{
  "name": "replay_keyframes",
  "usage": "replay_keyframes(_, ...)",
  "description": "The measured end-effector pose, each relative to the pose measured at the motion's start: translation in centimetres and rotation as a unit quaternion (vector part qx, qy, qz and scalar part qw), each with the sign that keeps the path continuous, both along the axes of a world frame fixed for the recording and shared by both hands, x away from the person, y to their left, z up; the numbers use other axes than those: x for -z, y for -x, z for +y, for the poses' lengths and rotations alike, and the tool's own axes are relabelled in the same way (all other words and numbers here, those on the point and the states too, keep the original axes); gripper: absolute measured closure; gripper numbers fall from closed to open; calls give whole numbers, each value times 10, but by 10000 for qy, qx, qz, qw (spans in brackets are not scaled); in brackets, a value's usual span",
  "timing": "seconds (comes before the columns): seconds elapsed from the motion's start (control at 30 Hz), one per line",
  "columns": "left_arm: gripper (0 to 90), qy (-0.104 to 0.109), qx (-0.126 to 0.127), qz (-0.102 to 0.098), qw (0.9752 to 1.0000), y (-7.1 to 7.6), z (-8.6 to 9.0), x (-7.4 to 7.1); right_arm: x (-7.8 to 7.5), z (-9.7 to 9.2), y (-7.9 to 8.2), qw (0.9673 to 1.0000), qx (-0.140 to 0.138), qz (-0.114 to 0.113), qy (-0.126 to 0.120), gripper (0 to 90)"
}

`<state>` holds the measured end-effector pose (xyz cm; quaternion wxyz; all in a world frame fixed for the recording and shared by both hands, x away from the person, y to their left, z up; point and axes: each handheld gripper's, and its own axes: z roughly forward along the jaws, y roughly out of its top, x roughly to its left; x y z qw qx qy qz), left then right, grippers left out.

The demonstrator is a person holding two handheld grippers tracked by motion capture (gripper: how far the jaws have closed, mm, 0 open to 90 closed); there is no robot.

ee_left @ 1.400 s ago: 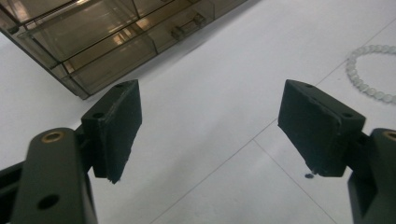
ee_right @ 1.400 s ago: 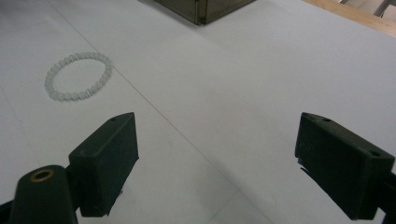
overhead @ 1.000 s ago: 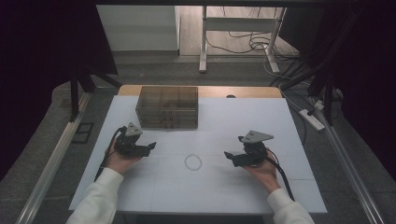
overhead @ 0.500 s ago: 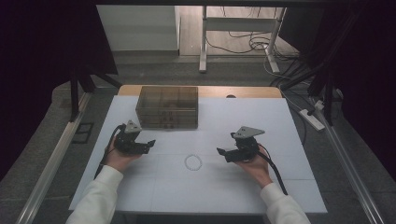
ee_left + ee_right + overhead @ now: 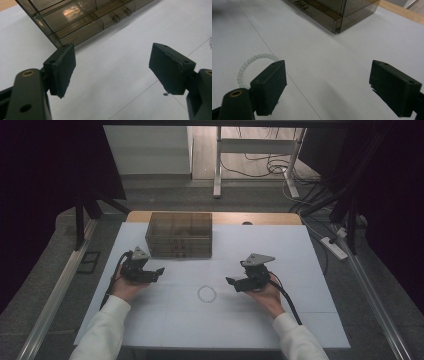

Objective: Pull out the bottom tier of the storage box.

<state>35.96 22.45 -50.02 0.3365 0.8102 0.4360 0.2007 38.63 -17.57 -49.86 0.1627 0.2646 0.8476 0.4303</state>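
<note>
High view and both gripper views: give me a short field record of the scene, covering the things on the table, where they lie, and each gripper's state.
surface: white table
bead bracelet: lies flat on the table, between the two grippers, untouched
drawer box: smoky clear plastic, at the far side, drawers shut
left gripper: fingers wide apart, nothing between them, pointed toward the drawer box
right gripper: fingers wide apart, nothing between them, nearest the bead bracelet, its fingers beside the ring and not around it
contact: none seen
</note>
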Motion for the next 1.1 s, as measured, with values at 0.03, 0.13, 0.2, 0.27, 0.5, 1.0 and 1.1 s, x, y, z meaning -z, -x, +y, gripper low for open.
replay_keyframes(0.03, 223, 11, -13, 0, 10000, -1, 0, 0, 0, 1, -1, 10000, -6, -3, -20, 143)
replay_keyframes(0.13, 222, 22, -36, 6, 10000, -2, 3, 1, -1, 4, -2, 10000, -28, 0, -9, 143)
replay_keyframes(0.2, 222, 31, -53, 8, 10000, -4, 4, 1, 0, 6, -3, 10000, -31, 1, -32, 145)
replay_keyframes(0.27, 221, 10, -77, 4, 10000, -5, 5, 1, 0, 9, -5, 10000, -39, 4, -36, 145)
replay_keyframes(0.5, 221, 48, -177, 23, 9998, -13, 9, 3, 2, 19, -8, 9999, -122, 50, 3, 146)
replay_keyframes(1.0, 238, 15, -203, 129, 9997, -29, 14, 9, 4, 33, -16, 9999, -149, 80, -20, 153)
replay_keyframes(1.1, 245, -18, -177, 132, 9998, -31, 14, 12, 4, 35, -18, 9999, -141, 95, -19, 154)
